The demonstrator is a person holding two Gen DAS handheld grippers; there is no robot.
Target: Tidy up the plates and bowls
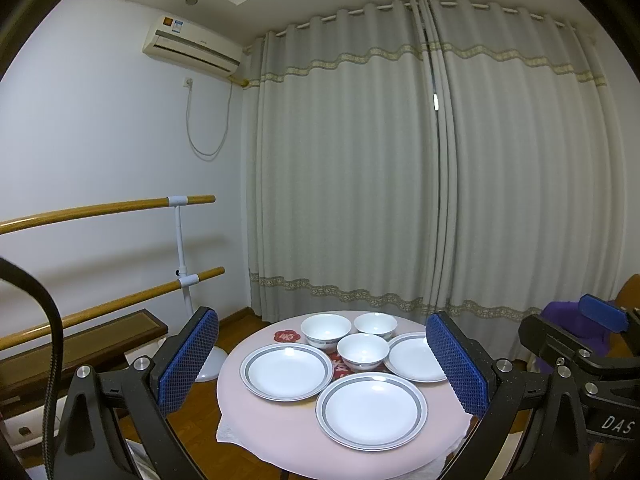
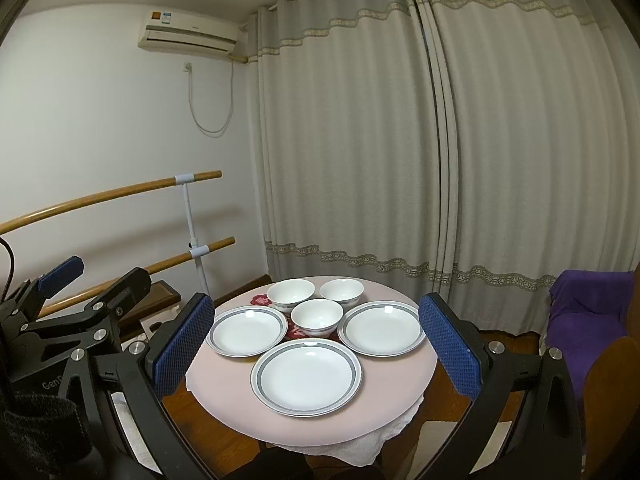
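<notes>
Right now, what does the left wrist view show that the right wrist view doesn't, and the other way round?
Only the left wrist view shows the right gripper at its right edge, and only part of the purple cloth.

Only the right wrist view shows the left gripper at its left edge, plus the whole purple cloth draped over a seat.

Both show the round table with three plates and three bowls, none stacked, a red coaster, the curtains, the air conditioner and the wooden rails. Each camera's own jaws stand open, holding nothing.

Three plates, three bowls
</notes>
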